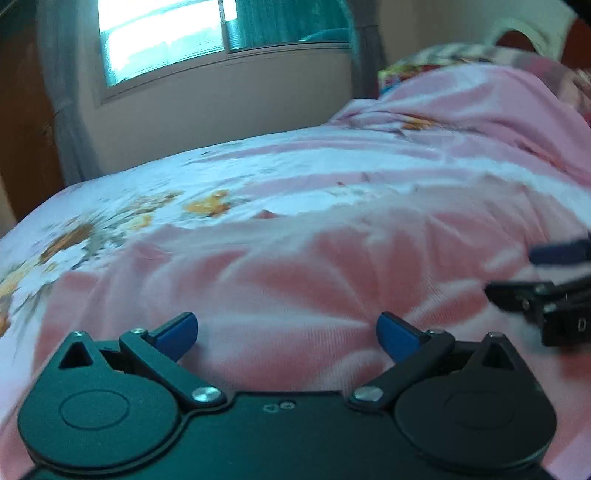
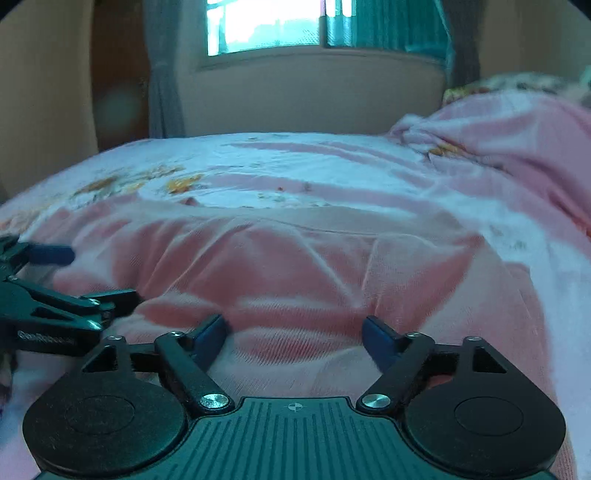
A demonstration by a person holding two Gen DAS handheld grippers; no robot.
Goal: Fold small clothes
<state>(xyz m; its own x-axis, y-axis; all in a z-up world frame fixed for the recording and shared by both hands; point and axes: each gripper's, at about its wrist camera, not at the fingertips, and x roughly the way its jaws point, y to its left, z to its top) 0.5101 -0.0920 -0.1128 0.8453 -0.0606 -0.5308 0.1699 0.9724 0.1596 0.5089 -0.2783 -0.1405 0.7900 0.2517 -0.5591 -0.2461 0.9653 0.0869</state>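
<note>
We hold the left gripper [image 1: 287, 334] and right gripper [image 2: 294, 334] side by side, both spread apart and empty, low over the pink garment [image 1: 295, 273] on the bed [image 1: 155, 184], where closing could pinch the pink sheet too.

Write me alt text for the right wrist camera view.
The right gripper hovers with its jaws open over a pink garment spread on a floral bedsheet. The left gripper reaches in from the left edge, also open. A bright window sits behind the bed.
</note>
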